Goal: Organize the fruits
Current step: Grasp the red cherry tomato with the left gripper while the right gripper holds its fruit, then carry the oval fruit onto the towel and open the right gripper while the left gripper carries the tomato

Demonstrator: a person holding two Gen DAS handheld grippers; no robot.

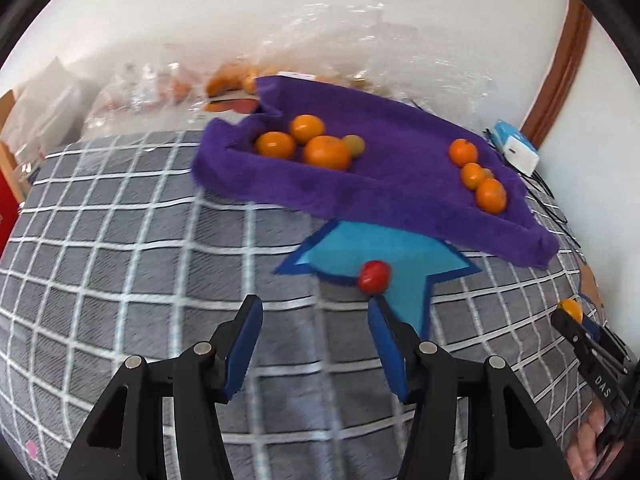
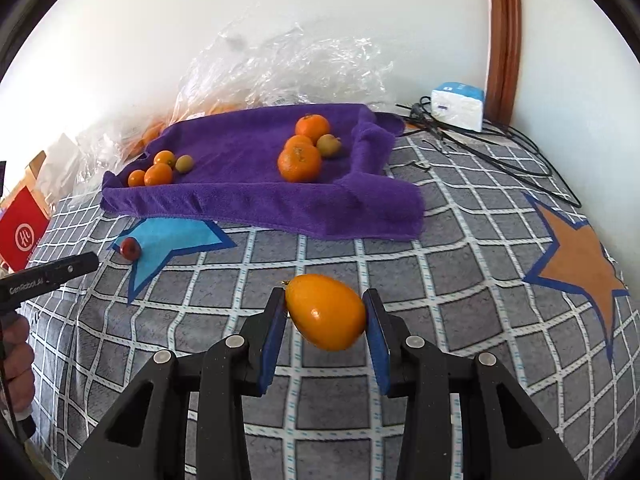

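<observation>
the right gripper [image 2: 325,312] holds an egg-shaped orange fruit [image 2: 326,312] between its blue pads above the grey checked cloth [image 2: 400,280]. beyond lies a purple towel [image 2: 248,196] with two clusters of oranges [image 2: 300,156] and small green fruits. a red fruit [image 2: 130,248] rests on a blue star [image 2: 168,240].

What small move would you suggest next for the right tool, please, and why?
Probably carry the orange egg-shaped fruit, clamped in the right tool above the checked cover, forward to the purple towel, setting it beside the small orange fruits at its left end, since the fruit there looks grouped.
</observation>
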